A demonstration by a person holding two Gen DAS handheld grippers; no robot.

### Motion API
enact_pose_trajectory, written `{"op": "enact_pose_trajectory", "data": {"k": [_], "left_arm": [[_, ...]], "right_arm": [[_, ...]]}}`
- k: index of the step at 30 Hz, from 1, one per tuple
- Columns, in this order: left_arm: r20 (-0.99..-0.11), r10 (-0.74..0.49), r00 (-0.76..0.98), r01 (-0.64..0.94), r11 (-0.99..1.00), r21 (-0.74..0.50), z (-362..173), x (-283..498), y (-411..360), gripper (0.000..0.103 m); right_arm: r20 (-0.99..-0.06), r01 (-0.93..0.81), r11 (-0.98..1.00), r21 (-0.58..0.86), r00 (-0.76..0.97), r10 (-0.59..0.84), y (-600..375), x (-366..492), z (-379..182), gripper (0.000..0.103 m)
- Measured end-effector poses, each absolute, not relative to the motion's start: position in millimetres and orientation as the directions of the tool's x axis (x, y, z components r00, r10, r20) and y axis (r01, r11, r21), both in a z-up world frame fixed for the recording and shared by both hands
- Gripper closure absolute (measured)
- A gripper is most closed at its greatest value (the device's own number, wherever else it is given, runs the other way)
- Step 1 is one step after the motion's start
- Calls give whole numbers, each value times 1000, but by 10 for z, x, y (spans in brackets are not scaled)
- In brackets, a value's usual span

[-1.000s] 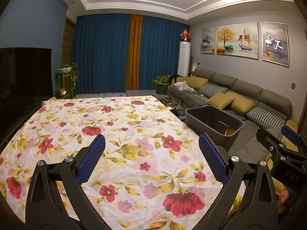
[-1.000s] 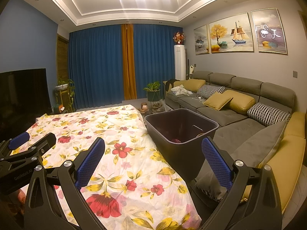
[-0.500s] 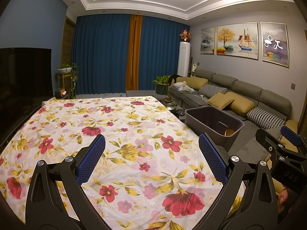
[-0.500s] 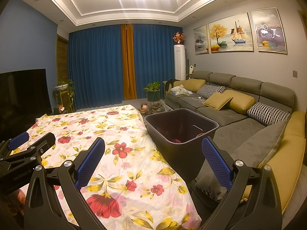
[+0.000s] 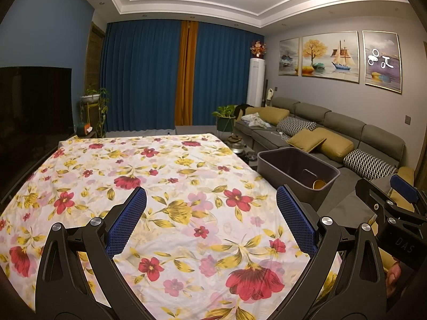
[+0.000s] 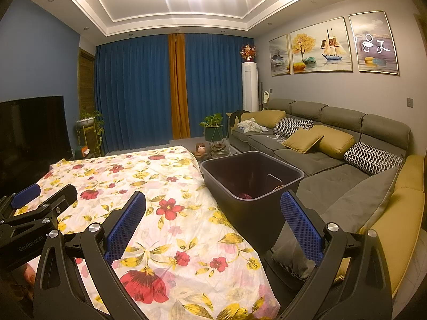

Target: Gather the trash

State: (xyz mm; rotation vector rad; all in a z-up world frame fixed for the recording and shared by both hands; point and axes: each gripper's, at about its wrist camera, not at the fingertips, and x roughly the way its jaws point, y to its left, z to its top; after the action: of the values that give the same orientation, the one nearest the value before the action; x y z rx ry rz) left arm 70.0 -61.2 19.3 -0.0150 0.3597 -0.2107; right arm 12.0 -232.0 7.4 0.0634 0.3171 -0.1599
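A dark grey bin [image 6: 252, 176] stands against the right edge of the floral-clothed table [image 6: 149, 186]; in the left wrist view the bin [image 5: 297, 172] shows at right. Inside it lie a red item [image 6: 245, 196] and a yellow-orange round item [image 5: 319, 184]. My left gripper [image 5: 212, 220] hovers open over the cloth with nothing between its blue pads. My right gripper [image 6: 213, 222] is open too, empty, above the table's right edge near the bin. No loose trash shows on the cloth.
A grey sofa [image 6: 333, 157] with yellow and patterned cushions runs along the right wall behind the bin. A dark TV [image 5: 34, 106] stands at left. Potted plants [image 6: 213, 128] and blue curtains [image 5: 149, 80] are at the far end.
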Motion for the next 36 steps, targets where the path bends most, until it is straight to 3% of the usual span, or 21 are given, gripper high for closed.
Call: {"op": "enact_pose_trajectory", "data": {"k": [13,23,36], "left_arm": [[-348,-208,914,202,978,-55,208,698,-615,7],[-351,-204,914,204,978,-38,176,672,-627,20],[-354,-207,912,206,978,-41,159,664,-627,21]], "right_arm": [[-317,166,985,37,937,-146,-2312,130,75,6],[-318,167,985,38,937,-147,-2305,132,82,6],[-318,167,985,39,937,-146,-2313,129,80,6]]}}
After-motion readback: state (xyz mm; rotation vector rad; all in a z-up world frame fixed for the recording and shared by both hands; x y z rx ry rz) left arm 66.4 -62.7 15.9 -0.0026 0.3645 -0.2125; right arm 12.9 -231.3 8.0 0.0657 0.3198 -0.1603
